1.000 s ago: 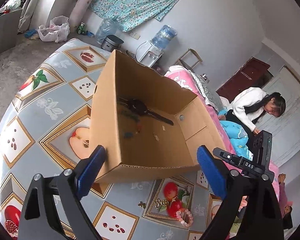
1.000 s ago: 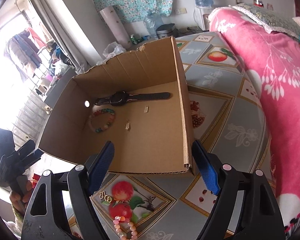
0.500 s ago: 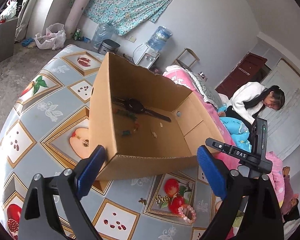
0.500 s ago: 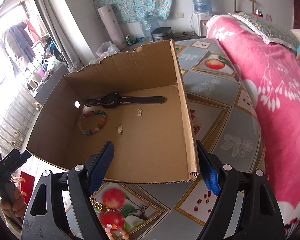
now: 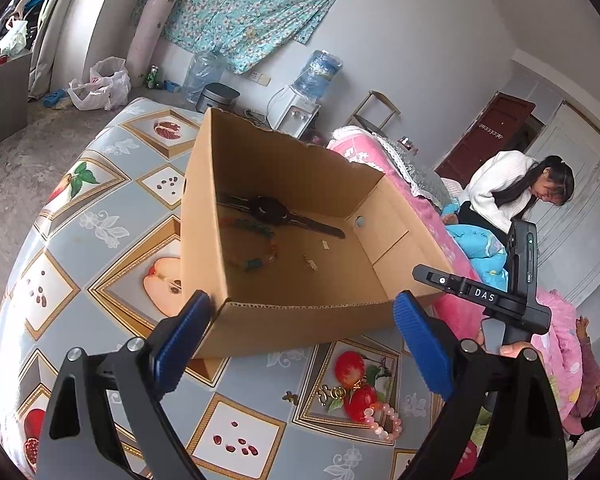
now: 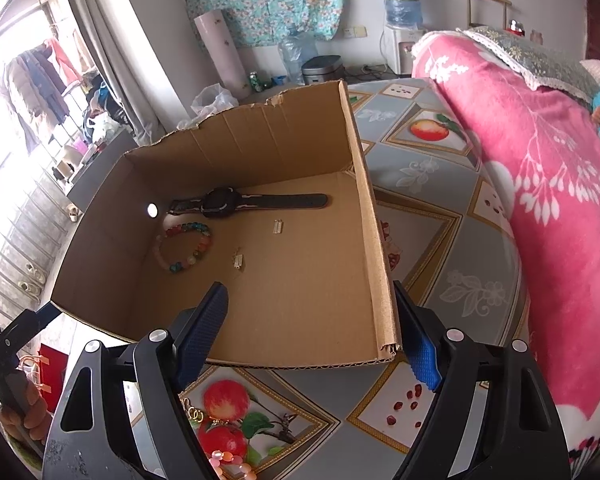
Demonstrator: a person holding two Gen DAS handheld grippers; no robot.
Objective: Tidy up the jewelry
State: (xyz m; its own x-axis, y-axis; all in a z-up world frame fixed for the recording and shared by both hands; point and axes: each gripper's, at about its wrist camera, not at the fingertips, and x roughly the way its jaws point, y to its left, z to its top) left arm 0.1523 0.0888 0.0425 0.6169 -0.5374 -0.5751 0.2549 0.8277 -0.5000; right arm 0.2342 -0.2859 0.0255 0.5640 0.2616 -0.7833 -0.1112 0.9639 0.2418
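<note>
Jewelry sorting is midway as I judge it: both tongs, left (image 5: 304, 344) and right (image 6: 312, 332), gape apart and empty over the cardboard box (image 6: 292, 280) holding a watch (image 6: 220, 202) and beaded bracelet (image 6: 186, 246), so next I should drop toward the pink bracelet (image 5: 384, 422) and gold chain (image 5: 332, 394) on the surface (image 5: 100, 220).

The left wrist view looks forward and down between its blue-padded black fingers (image 5: 182, 342), from close above the fruit-patterned grey tablecloth (image 5: 80, 216), onto a near corner of the open brown cardboard box (image 5: 284, 324), with the room's far wall behind. The right wrist view tilts down more steeply over the box's near right corner (image 6: 388, 344), close enough that its fingers (image 6: 204, 328) straddle that wall. Both share the box's inside, the black wristwatch (image 5: 276, 214) (image 6: 224, 202) and the tablecloth in front
</note>
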